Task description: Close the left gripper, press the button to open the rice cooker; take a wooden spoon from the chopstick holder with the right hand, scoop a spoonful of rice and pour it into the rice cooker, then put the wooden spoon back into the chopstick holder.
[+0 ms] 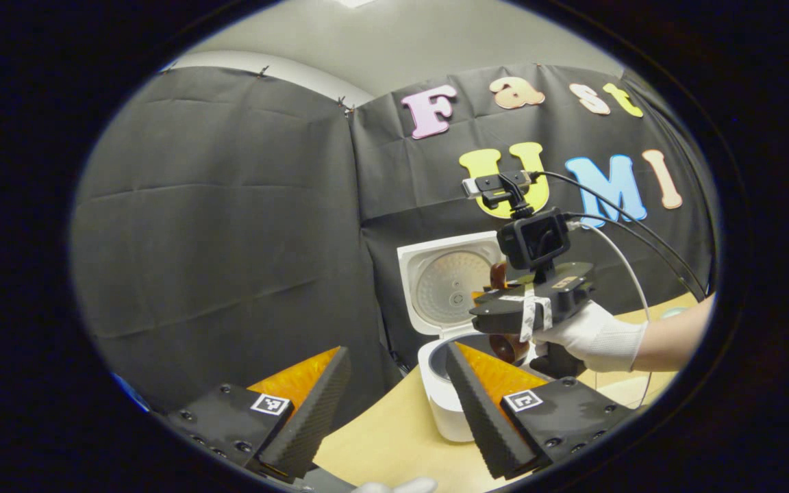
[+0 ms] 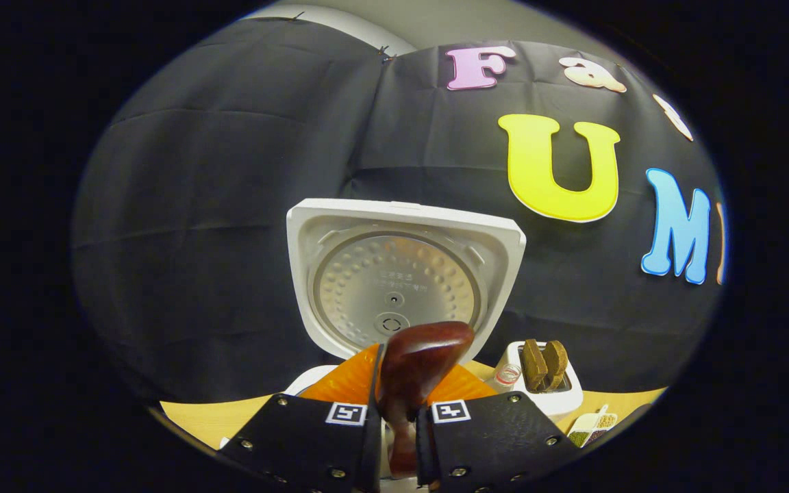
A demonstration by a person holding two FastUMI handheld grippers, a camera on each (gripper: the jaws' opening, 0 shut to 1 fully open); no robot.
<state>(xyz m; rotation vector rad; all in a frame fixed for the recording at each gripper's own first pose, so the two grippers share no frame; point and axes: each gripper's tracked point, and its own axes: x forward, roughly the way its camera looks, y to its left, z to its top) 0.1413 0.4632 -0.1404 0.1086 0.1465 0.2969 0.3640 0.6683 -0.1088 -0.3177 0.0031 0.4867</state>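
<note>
Backdrop: black cloth wall behind a light wooden table point(image 1: 394, 438).
Left gripper view: left gripper point(image 1: 394, 411) near, fingers spread wide, nothing between them; rice cooker point(image 1: 444, 400) just beyond, lid point(image 1: 446, 282) upright; right gripper point(image 1: 504, 322) in a gloved hand point(image 1: 593, 335) over the pot.
Right gripper view: right gripper point(image 2: 398, 404) clamped on wooden spoon point(image 2: 415, 370), bowl up before the lid point(image 2: 401, 274); chopstick holder point(image 2: 548, 387) far right, utensils inside.

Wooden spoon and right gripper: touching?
Touching. In the right gripper view, the right gripper has both fingers pressed against the handle of the wooden spoon, with no gap on either side.
</note>
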